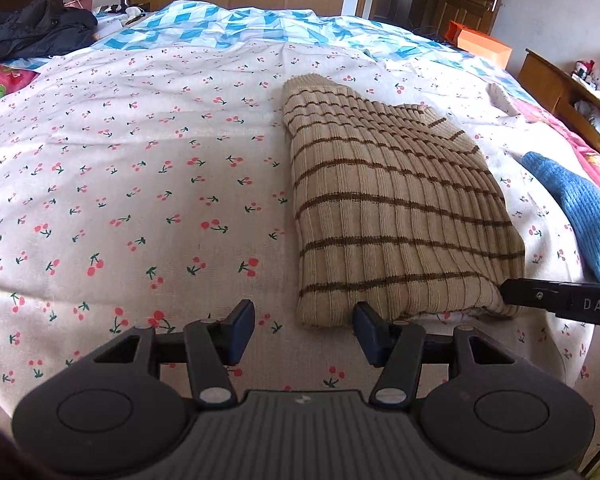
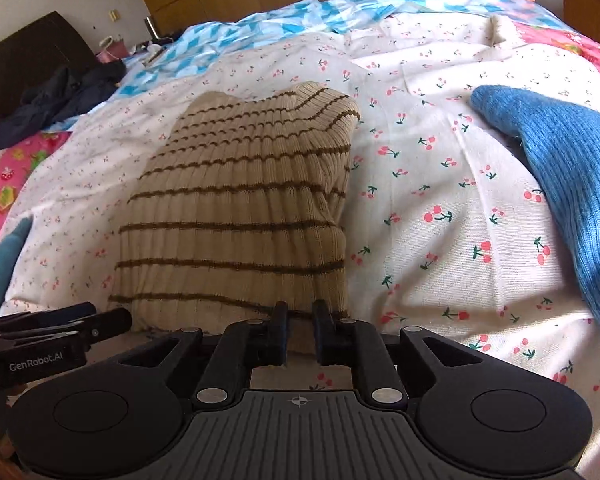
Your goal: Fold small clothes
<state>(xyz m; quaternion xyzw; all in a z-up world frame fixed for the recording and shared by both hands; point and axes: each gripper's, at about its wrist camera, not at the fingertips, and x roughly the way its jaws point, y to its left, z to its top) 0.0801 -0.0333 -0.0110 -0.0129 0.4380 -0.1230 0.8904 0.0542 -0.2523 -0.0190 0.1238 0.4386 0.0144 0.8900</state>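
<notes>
A beige ribbed sweater with brown stripes (image 1: 392, 208) lies folded on the cherry-print sheet (image 1: 140, 184). My left gripper (image 1: 304, 312) stands open at the sweater's near left corner; its right finger rests against the fabric's edge and its left finger is over the sheet. In the right wrist view the sweater (image 2: 240, 208) fills the middle. My right gripper (image 2: 300, 312) sits at the sweater's near edge, its jaws a narrow gap apart and not pressing on the knit. The left gripper (image 2: 104, 318) shows at the lower left there. The right gripper's finger (image 1: 540, 298) enters the left wrist view from the right.
A blue knit garment (image 2: 572, 168) lies on the sheet right of the sweater. A teal piece (image 2: 0, 264) sits at the left edge. Dark clothes (image 1: 32, 28) lie at the far left of the bed. An orange box (image 1: 484, 46) and wooden furniture (image 1: 560, 80) stand beyond.
</notes>
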